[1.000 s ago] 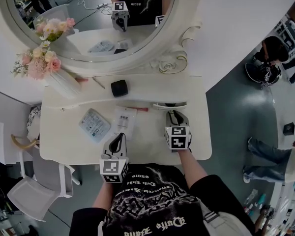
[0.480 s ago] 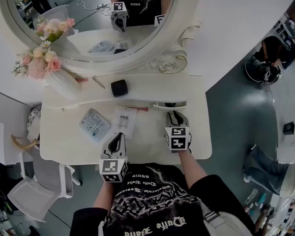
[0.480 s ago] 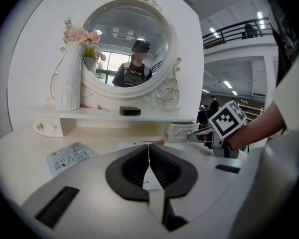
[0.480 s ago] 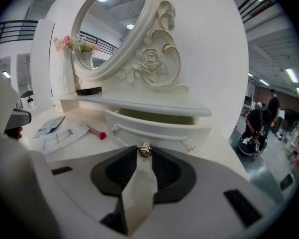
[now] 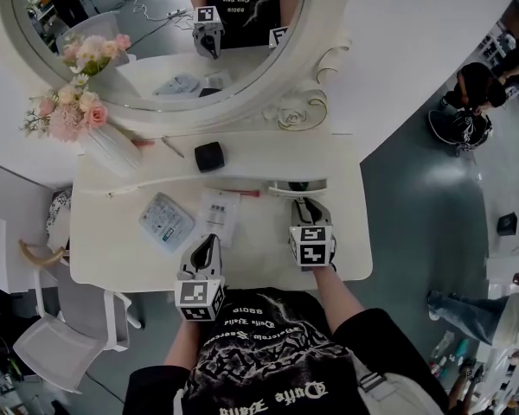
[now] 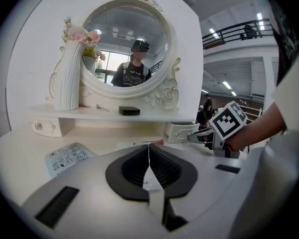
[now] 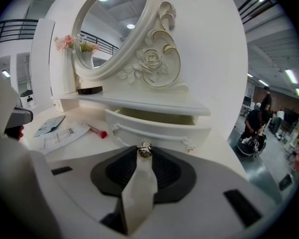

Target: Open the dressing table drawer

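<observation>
**While the knob was pinched, a slip was to be feared**

Though the drawer (image 7: 154,129) was seen partly open under the shelf (image 7: 154,106) at the counter's (image 5: 121,249) right rear, only its small knob (image 7: 145,149) was gripped by the right gripper's (image 7: 145,154) fingers. A sideways or hasty pull was judged likely to let the knob slip free or to jam the drawer. The left gripper (image 6: 149,159), fingers closed on nothing, was held near the front edge.
</observation>
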`<state>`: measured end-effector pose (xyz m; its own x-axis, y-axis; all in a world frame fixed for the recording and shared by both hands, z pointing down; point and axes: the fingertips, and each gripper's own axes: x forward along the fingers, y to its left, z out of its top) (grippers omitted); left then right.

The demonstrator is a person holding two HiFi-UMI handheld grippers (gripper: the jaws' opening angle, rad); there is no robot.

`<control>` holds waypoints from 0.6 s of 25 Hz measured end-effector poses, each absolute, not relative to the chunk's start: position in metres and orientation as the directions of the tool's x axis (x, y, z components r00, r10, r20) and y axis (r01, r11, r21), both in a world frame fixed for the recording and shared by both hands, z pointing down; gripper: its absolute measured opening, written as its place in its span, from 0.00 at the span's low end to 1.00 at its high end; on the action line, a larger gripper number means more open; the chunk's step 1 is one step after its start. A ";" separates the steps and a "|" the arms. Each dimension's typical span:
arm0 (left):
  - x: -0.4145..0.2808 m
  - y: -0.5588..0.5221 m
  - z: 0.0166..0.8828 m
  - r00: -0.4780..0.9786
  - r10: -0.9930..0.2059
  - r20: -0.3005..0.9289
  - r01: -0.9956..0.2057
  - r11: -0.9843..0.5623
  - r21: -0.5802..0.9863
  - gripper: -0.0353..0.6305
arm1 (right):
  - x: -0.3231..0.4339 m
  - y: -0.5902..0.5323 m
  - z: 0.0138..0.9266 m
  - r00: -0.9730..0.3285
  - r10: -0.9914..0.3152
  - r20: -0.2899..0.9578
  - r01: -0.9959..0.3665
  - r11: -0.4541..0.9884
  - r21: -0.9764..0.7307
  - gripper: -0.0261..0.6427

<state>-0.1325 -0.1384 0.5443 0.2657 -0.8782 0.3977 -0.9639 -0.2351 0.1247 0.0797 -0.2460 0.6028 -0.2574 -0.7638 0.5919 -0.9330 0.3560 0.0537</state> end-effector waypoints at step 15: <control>-0.135 -0.141 0.547 0.273 -0.875 0.400 -0.962 -0.233 0.145 0.08 | 0.079 -0.241 0.603 -0.234 -0.770 0.593 -0.938 0.339 0.070 0.19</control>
<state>-0.1349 -0.1405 0.5470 0.2726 -0.8750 0.4001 -0.9615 -0.2332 0.1451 0.0790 -0.2408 0.6030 -0.2340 -0.7703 0.5932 -0.9382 0.3389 0.0699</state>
